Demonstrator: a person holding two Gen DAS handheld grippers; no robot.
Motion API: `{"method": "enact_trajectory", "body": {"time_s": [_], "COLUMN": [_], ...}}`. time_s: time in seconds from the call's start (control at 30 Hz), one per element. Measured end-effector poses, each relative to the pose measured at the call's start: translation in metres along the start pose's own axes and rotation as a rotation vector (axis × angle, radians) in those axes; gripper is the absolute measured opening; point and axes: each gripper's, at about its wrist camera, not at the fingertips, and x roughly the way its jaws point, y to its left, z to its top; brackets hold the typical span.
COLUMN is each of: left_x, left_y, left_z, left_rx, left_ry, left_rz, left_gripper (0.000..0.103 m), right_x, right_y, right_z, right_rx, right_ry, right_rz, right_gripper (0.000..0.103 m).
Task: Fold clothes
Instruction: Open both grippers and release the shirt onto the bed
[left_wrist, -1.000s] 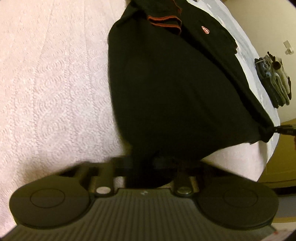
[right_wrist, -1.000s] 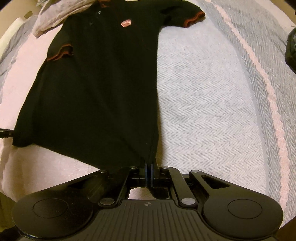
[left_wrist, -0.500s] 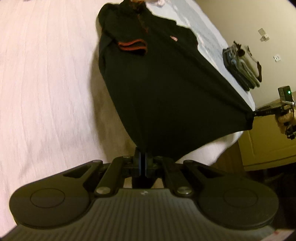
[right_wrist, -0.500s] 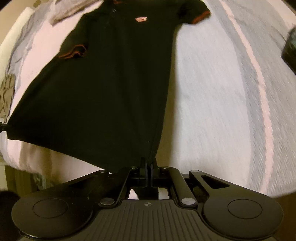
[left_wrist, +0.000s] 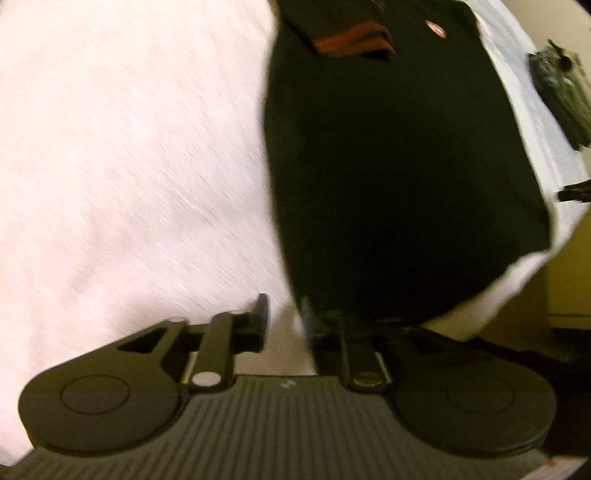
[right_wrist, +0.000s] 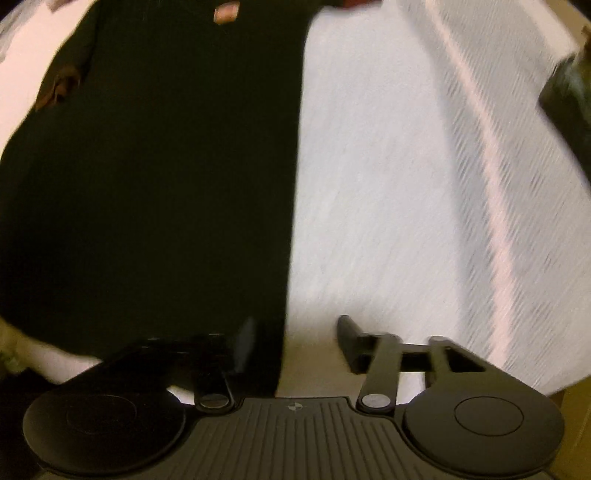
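On the bed (left_wrist: 122, 155), a black polo shirt (left_wrist: 391, 177) lies spread flat over the pale quilted cover, its hem toward the cameras near the bed's edge and its collar end at the far side. From the left wrist view, an orange-trimmed sleeve (left_wrist: 351, 40) lies across the shirt's upper part, with a small orange chest badge (left_wrist: 436, 28) just beyond it. The left gripper (left_wrist: 284, 317) points steeply down at the hem's corner; its jaws have just been opening and now stand apart with bare cover between them, the right-hand finger at the shirt's edge but pressing nothing. The right gripper (right_wrist: 291, 343) hangs over the opposite hem corner, its jaws also freshly spread and standing wider; the shirt's side edge runs down between them without either pad (right_wrist: 347, 339) squeezing it, so the cloth is let go. To the right of the shirt in that view, the cover shows a grey herringbone weave with a pink stripe (right_wrist: 491, 177). A pile of folded clothes (left_wrist: 561, 92) sits well apart at the bed's far right side. Both views are streaked with motion blur.
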Motion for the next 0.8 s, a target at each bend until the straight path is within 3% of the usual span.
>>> {"method": "enact_trajectory", "body": {"time_s": [0.13, 0.2, 0.3, 0.4, 0.57, 0.63, 0.7, 0.73, 0.77, 0.8], "left_x": [-0.021, -0.018, -0.005, 0.027, 0.08, 0.109, 0.131, 0.132, 0.127, 0.119], "left_y": [-0.013, -0.038, -0.063, -0.1, -0.137, -0.142, -0.153, -0.146, -0.135, -0.125], "left_z": [0.051, 0.085, 0.128, 0.165, 0.207, 0.223, 0.235, 0.236, 0.235, 0.234], "left_rx": [0.065, 0.101, 0.146, 0.259, 0.341, 0.364, 0.375, 0.376, 0.375, 0.378], "left_ry": [-0.137, -0.22, -0.324, -0.386, -0.408, -0.396, -0.371, -0.366, -0.37, -0.384], "left_rz": [0.111, 0.136, 0.115, 0.111, 0.051, 0.083, 0.089, 0.071, 0.069, 0.07], "left_gripper": [0.031, 0.041, 0.055, 0.064, 0.072, 0.064, 0.028, 0.017, 0.007, 0.007], "right_x": [-0.017, -0.019, -0.015, -0.003, 0.027, 0.03, 0.04, 0.039, 0.041, 0.044], "right_y": [0.002, 0.006, 0.018, 0.03, 0.046, 0.053, 0.054, 0.054, 0.055, 0.057], "right_z": [0.045, 0.072, 0.109, 0.139, 0.168, 0.176, 0.18, 0.179, 0.18, 0.182], "right_rx": [-0.033, -0.029, -0.049, -0.1, -0.11, -0.113, -0.108, -0.101, -0.088, -0.068], "right_ry": [-0.144, -0.211, -0.296, -0.338, -0.356, -0.362, -0.365, -0.366, -0.366, -0.363], "right_rz": [-0.023, -0.006, 0.047, 0.094, 0.13, 0.127, 0.109, 0.102, 0.095, 0.089], "right_gripper": [0.049, 0.05, 0.05, 0.05, 0.05, 0.05, 0.05, 0.05, 0.05, 0.05]}}
